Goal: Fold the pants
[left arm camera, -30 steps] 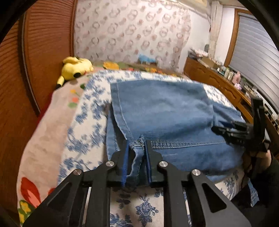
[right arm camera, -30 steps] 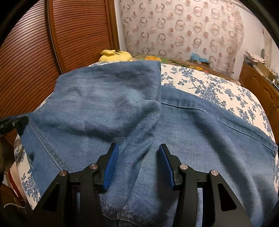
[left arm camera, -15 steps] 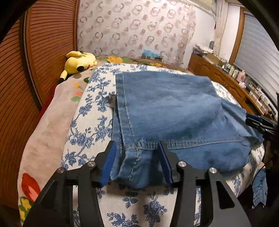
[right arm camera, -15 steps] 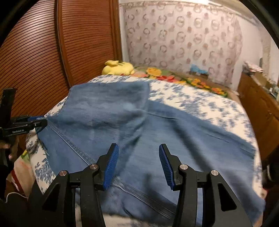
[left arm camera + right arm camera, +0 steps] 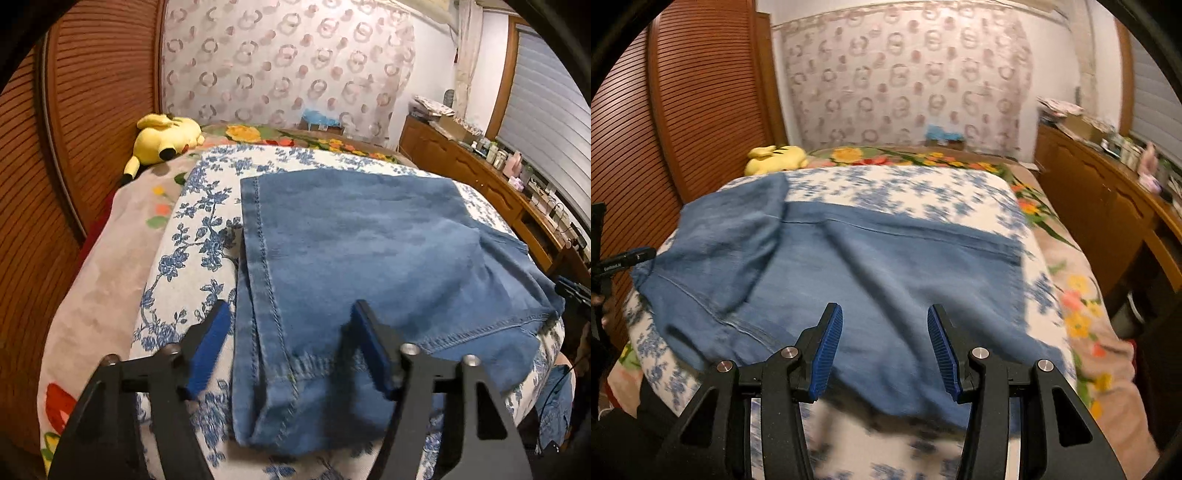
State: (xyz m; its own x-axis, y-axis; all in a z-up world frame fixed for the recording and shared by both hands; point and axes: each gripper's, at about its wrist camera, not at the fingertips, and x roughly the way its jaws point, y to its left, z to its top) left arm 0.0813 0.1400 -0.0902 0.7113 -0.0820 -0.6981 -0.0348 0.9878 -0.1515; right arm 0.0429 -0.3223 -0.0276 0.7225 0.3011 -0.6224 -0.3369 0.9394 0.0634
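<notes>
The blue denim pants (image 5: pixel 369 258) lie folded over on the bed, hem end near me in the left wrist view, and spread wide in the right wrist view (image 5: pixel 871 280). My left gripper (image 5: pixel 291 350) is open, its blue pads either side of the hem corner, holding nothing. My right gripper (image 5: pixel 884 347) is open and empty, drawn back above the near edge of the pants. The left gripper's tip (image 5: pixel 624 260) shows at the left edge of the right wrist view, and the right gripper's tip (image 5: pixel 572 291) at the right edge of the left wrist view.
The bed has a blue-floral sheet (image 5: pixel 192 229) over a flowered blanket (image 5: pixel 1078 295). A yellow plush toy (image 5: pixel 166 138) lies at the far left by the wooden slatted wall (image 5: pixel 81 122). A wooden dresser (image 5: pixel 1108 199) with clutter runs along the right.
My left gripper let go of the hem and opened wide. Both grippers pulled back from the pants, which settled flat on the bed.
</notes>
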